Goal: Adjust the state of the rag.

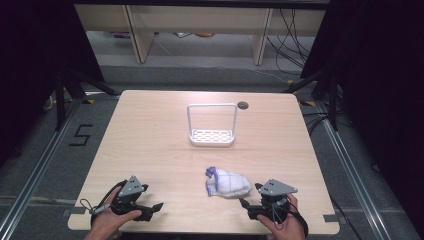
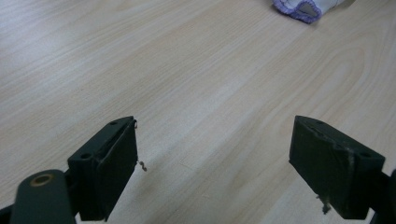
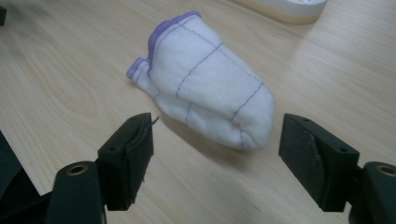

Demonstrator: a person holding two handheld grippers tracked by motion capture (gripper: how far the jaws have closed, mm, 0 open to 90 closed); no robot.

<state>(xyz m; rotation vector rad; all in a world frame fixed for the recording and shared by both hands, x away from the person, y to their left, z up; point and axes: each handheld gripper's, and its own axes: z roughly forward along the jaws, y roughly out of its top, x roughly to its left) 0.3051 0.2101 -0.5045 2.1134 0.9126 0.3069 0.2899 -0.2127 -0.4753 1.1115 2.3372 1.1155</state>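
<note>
So I've got the right tool sitting wide open with nothing in it, just beside the bunched white cloth with purple trim at lower centre of the high view; I'd go in low and pinch the fat rounded end so it doesn't slide. Left tool is wide open and empty too, lower left over bare counter. Loads of free wood up toward the white rack; both tools are near the bottom edge though.
</note>
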